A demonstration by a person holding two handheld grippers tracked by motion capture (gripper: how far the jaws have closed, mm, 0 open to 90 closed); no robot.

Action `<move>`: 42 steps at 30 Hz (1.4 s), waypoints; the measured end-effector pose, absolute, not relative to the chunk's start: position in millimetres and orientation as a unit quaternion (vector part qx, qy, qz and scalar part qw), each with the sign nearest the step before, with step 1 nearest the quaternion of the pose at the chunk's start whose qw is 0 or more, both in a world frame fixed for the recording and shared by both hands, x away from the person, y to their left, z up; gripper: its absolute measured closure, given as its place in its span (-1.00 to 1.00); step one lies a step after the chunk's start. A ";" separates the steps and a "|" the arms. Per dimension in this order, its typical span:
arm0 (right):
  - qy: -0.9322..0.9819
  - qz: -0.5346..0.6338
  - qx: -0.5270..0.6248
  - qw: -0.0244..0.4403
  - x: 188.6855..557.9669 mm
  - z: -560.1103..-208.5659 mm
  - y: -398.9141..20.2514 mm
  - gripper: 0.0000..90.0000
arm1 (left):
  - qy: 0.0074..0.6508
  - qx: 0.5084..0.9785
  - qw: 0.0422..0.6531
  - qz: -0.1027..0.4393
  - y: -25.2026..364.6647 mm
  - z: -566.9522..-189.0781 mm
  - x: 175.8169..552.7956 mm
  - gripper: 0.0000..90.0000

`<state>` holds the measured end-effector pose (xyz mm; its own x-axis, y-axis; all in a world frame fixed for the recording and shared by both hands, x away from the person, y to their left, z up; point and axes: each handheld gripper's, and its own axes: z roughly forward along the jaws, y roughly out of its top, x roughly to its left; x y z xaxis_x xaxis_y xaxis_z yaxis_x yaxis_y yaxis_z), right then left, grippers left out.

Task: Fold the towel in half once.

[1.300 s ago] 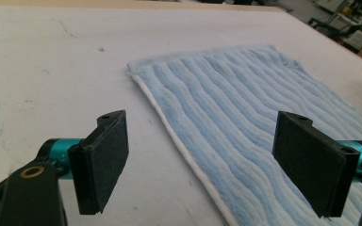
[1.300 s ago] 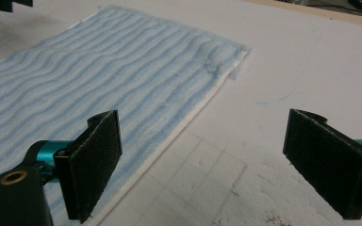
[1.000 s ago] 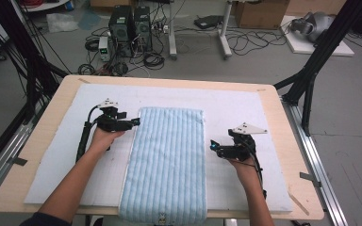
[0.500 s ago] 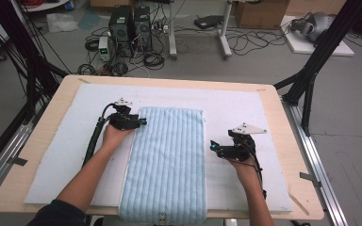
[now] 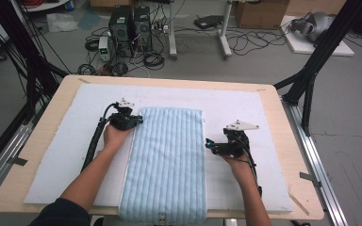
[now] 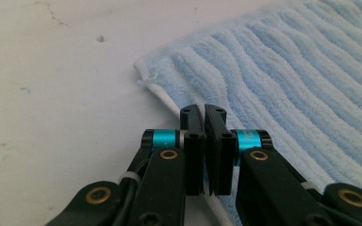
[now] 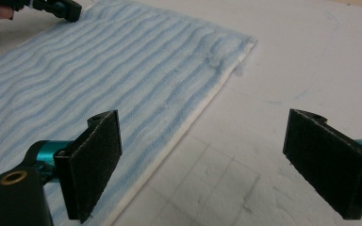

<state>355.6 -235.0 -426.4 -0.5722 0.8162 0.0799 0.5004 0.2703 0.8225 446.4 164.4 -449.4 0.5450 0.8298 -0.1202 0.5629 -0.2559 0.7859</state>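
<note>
The towel is lying flat in the middle of the white mat, folded into a long strip running from far to near, its near end hanging over the table edge. The left gripper is sitting at the towel's far left corner; its jaws have just been closing and are now pinched together on the towel's edge, probably to lift that corner for another fold. The right gripper is waiting just beside the towel's right edge, jaws wide apart and holding nothing, seemingly ready to take that side. The towel is looking soft and thick, pale blue terry with wavy ribs and a white underside.
</note>
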 end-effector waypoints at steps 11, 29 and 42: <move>0.799 0.378 0.443 0.151 424.7 -442.1 -194.5 -0.58 | 0.465 0.764 0.426 0.133 171.3 -450.5 449.1 0.91; 0.810 0.345 0.445 0.165 450.9 -440.1 -180.8 0.91 | 0.498 0.735 0.446 0.113 181.4 -446.9 454.7 0.93; 0.774 0.401 0.449 0.195 462.6 -421.2 -182.9 0.92 | 0.482 0.720 0.486 0.115 189.5 -421.7 463.8 0.93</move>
